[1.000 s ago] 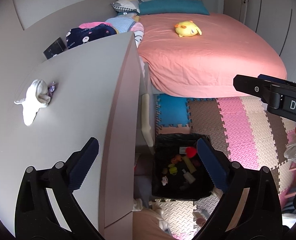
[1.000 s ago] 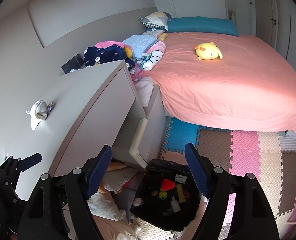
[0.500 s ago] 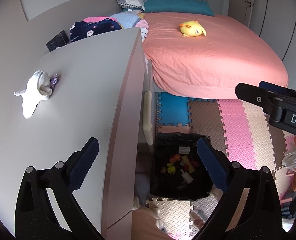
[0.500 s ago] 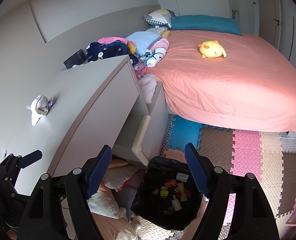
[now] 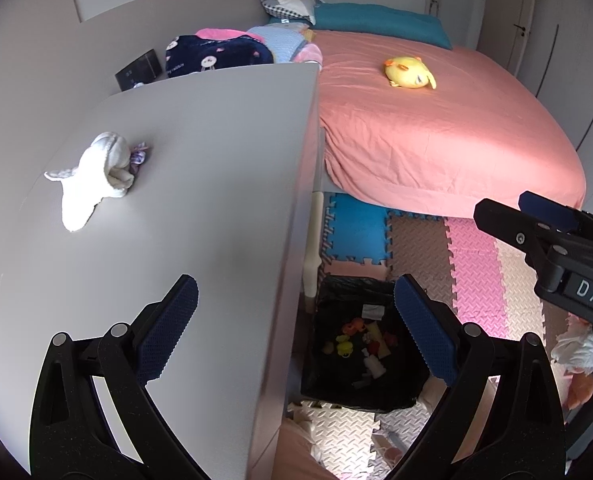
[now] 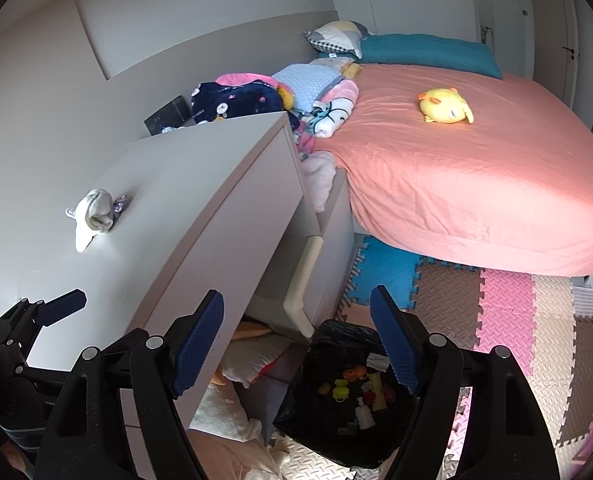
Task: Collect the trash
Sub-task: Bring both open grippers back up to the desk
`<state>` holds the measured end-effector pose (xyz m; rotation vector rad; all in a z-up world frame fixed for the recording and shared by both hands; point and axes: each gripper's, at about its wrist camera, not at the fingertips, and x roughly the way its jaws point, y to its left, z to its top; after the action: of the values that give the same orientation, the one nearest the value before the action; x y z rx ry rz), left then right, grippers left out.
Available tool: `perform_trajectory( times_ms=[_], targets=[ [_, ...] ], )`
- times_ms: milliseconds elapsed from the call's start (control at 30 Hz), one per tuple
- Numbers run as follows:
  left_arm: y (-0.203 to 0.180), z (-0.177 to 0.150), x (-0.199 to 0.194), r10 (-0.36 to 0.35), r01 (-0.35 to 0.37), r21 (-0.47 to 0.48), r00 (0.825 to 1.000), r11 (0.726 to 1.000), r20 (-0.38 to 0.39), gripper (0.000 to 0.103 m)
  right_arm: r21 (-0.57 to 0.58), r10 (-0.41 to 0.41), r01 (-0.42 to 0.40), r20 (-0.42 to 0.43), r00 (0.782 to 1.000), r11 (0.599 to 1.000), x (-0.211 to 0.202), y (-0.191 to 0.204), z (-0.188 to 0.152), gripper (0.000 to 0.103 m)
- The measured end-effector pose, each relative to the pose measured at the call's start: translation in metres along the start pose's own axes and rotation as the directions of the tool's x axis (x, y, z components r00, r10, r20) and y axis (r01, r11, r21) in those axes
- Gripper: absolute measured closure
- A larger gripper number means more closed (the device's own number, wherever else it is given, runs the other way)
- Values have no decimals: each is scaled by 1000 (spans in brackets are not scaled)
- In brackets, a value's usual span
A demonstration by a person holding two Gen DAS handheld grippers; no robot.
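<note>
here, crumpled white tissue [image 5: 92, 176] on smooth dresser [image 5: 200, 208].

A sock [image 5: 96, 176] lies on the tabletop [image 5: 200, 184], a wrapper [image 5: 137, 157] touching its right side. Right of the tabletop stands the bed [image 5: 436, 136], a plush [image 5: 408, 73] on it. The bin [image 5: 366, 350] sits on the floor [image 5: 472, 264] below the tabletop's edge.

**Hidden, cropped or too small to read**

In the left wrist view the bench [image 5: 184, 200] hides the bin bag's [image 5: 332, 296] nine o'clock side; the small pieces inside it [image 5: 360, 344] are too small to name. The right gripper [image 5: 544, 236] is cut off at three o'clock. In the right wrist view the left gripper [image 6: 36, 320] is cropped at nine o'clock, and the purple scrap [image 6: 119, 204] beside the white sock [image 6: 92, 212] is too tiny to identify.
</note>
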<state>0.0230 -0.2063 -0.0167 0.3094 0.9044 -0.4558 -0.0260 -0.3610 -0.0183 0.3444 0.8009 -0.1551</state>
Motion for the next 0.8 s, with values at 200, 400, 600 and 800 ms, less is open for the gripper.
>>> perform_trajectory(
  times_ms=[200,400,600,800],
  targets=[
    [21,6,1,18,-19,-41,1000,999,-3,8,-23,28,-28,-6,1000,999,11,18,9,27],
    [42,13,1,40,-40,-75,999,996,-2,8,-41,48,-49,-17,999,998,23,34,19,27],
    [63,25,3,63,-62,-110,998,992,2,8,-55,65,-66,-19,998,996,34,48,32,27],
    [93,39,7,93,-91,-189,996,978,4,8,-67,84,-85,-14,996,994,48,64,45,27]
  ],
)
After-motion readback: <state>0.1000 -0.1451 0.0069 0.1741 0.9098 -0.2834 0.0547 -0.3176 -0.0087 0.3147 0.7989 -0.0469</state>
